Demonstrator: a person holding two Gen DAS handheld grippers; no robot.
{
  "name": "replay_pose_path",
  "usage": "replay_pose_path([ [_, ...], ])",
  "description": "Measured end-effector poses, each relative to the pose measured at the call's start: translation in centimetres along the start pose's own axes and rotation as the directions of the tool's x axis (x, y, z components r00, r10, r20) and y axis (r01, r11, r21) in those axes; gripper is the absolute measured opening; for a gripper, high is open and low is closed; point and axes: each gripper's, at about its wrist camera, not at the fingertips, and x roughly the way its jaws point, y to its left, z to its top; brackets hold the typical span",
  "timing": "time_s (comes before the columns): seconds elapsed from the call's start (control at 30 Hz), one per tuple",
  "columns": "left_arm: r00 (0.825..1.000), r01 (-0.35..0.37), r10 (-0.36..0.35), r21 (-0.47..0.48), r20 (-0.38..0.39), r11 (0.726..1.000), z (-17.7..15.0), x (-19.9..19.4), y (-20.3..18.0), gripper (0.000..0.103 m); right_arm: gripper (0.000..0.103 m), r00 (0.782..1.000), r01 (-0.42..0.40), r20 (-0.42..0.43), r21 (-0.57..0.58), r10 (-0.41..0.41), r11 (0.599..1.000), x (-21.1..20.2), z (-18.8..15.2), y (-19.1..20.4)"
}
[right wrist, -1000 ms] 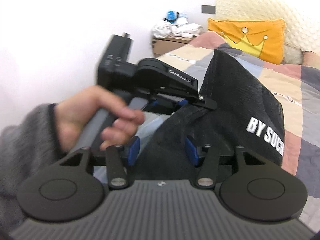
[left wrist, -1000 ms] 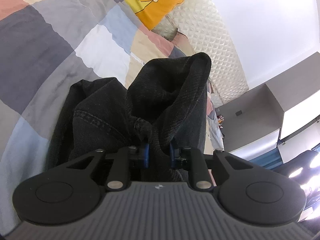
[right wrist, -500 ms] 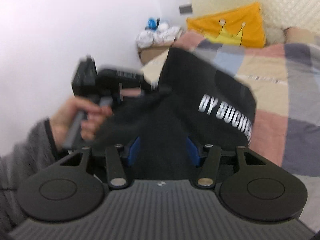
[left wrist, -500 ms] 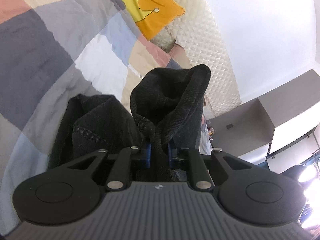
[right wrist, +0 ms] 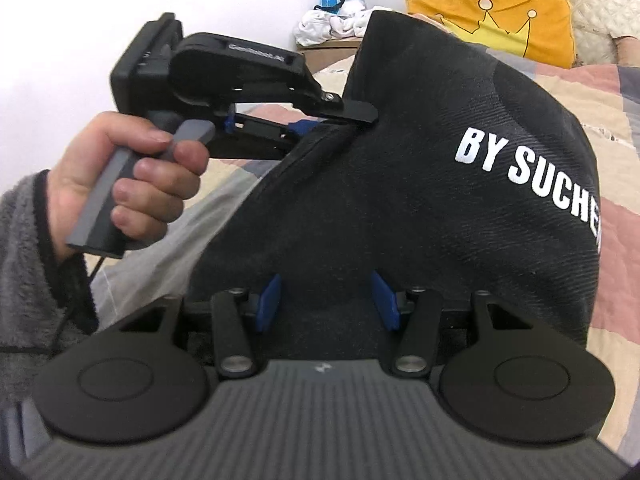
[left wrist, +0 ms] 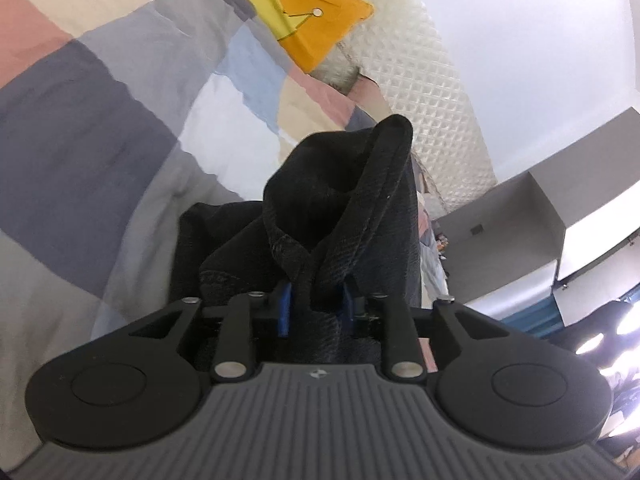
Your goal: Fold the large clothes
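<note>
Holding a bunched fold of the black garment (left wrist: 344, 216) — left wrist view: the left gripper (left wrist: 314, 308) is closed down on a thick seamed edge, blue pads nearly hidden by cloth. The fabric rises ahead of the gripper and trails down onto the patchwork bed (left wrist: 120, 128) beyond; the yellow pillow (left wrist: 304, 12) lies far ahead.

Right wrist view: the right gripper (right wrist: 326, 300) stands well apart at the pads, with the garment draped across and ahead of it; whether it actually pinches cloth I cannot tell. The left hand (right wrist: 120, 184) holds its gripper up and left, clamped on the garment's edge.

Judgement: mid-lift, before a fold — next calls for a firm right-side grasp, then spreading the cloth flat on the bed.
</note>
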Motion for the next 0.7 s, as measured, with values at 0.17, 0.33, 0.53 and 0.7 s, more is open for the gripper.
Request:
replay_pose_path([
  [0.17, 0.994, -0.094, 0.091, 0.042, 0.063, 0.995, -0.6, -1.5, -1.3, 0.045, 0.054, 1.000, -0.003, -0.007, 0.007, 0.003, 1.000, 0.5, 0.1, -0.1],
  [0.33, 0.975, -0.118, 0.103, 0.065, 0.196, 0.991, -1.8, -4.6, -3.8, 0.047, 0.054, 1.000, 0.003, -0.008, -0.002, -0.003, 1.000, 1.3, 0.1, 0.1],
  [0.53, 0.984, -0.054, 0.027, 0.153, 0.178, 0.987, -1.3, -2.3, -6.3, 0.048, 0.054, 1.000, -0.004, 0.005, -0.009, 0.004, 1.000, 1.2, -0.3, 0.0],
  [0.7, 0.989, -0.110, 0.097, 0.116, 0.110, 0.987, 0.6, 1.9, -5.1, 0.047, 0.054, 1.000, -0.023, 0.011, -0.018, 0.024, 1.000, 0.6, -0.5, -0.3],
])
